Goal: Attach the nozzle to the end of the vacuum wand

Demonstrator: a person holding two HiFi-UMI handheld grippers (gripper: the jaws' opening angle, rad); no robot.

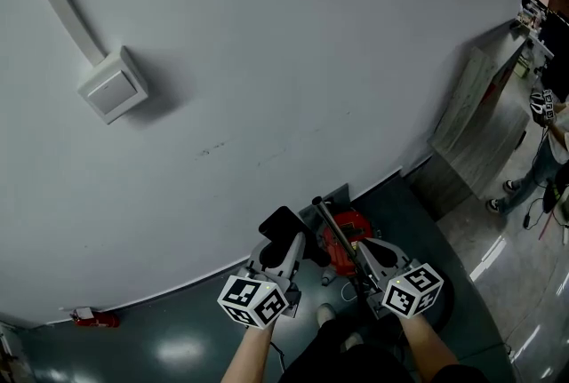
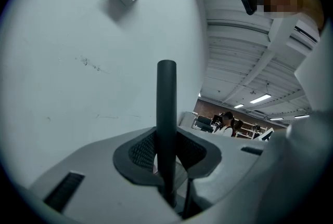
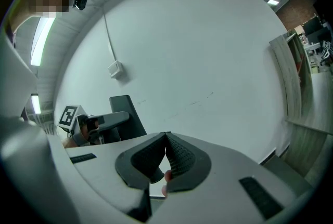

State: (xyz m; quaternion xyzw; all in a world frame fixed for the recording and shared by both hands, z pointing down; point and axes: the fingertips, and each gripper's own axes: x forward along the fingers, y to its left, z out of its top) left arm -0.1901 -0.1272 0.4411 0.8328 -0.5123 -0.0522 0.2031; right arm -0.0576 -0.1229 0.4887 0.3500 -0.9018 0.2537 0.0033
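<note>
Nozzle point(image 2: 166, 114) thin in left gripper view (broad from right)

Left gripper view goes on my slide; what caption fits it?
Left tongs clamp the dark nozzle upright before a white wall.

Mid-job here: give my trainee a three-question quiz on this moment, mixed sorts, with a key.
1. True or false: the black nozzle is already joined to the wand.
2. Which gripper holds the nozzle? A) left gripper B) right gripper C) neither
3. Fill in: the grey box on the wall sits at the head view's upper ____.
Key: 1 false; 2 A; 3 left.
</note>
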